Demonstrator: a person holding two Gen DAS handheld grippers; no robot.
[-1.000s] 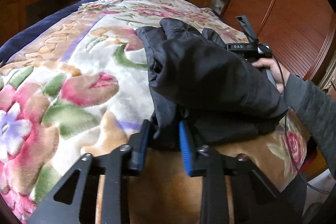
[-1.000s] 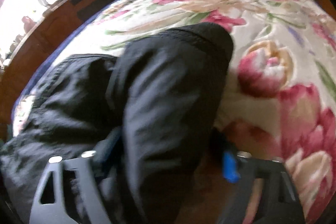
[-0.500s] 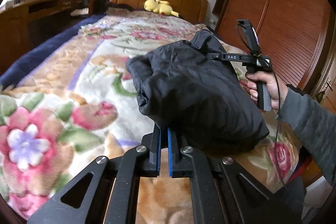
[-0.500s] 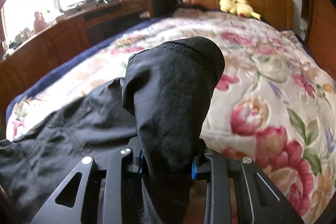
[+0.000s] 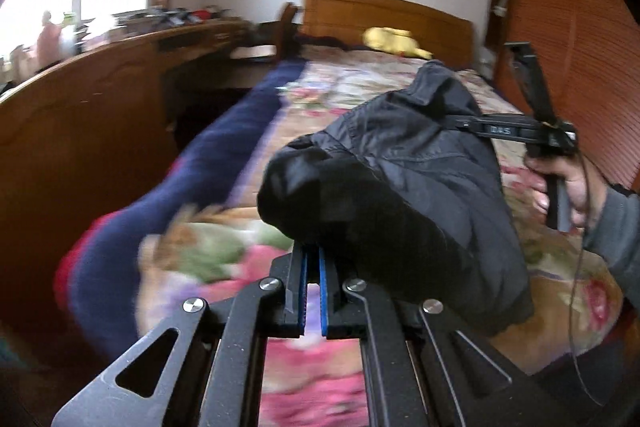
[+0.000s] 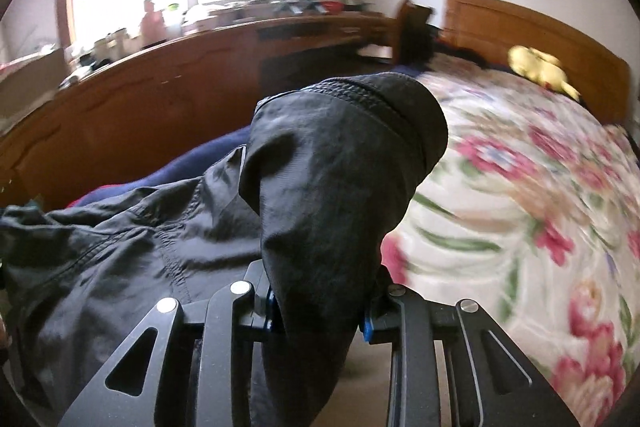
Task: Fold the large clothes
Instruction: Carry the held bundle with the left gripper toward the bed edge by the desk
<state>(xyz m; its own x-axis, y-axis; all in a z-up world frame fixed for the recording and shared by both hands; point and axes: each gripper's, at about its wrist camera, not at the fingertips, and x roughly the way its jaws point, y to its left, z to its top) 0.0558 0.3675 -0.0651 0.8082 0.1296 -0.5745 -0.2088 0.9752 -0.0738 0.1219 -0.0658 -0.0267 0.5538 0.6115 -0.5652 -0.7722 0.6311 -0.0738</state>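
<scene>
A black jacket [image 5: 400, 187] hangs bunched in the air above the floral blanket [image 5: 360, 87] of the bed. My left gripper [image 5: 313, 255] is shut, its blue pads pinching one thin edge of the fabric at the tips. My right gripper [image 6: 320, 311] is shut on a thick fold of the jacket [image 6: 340, 167], which bulges up between its fingers. In the left wrist view the right gripper [image 5: 456, 121] bites the jacket's far side, held by a person's hand [image 5: 572, 187] in a grey sleeve. Both views are motion-blurred.
A long wooden desk [image 5: 100, 107] with clutter runs along the bed's left side under a bright window. A yellow plush toy [image 6: 536, 67] lies by the wooden headboard [image 5: 380, 15]. A wooden wardrobe [image 5: 580, 47] stands to the right of the bed.
Both grippers closed on the jacket and lifted it off the blanket. Both views have swung left toward the desk and window.
</scene>
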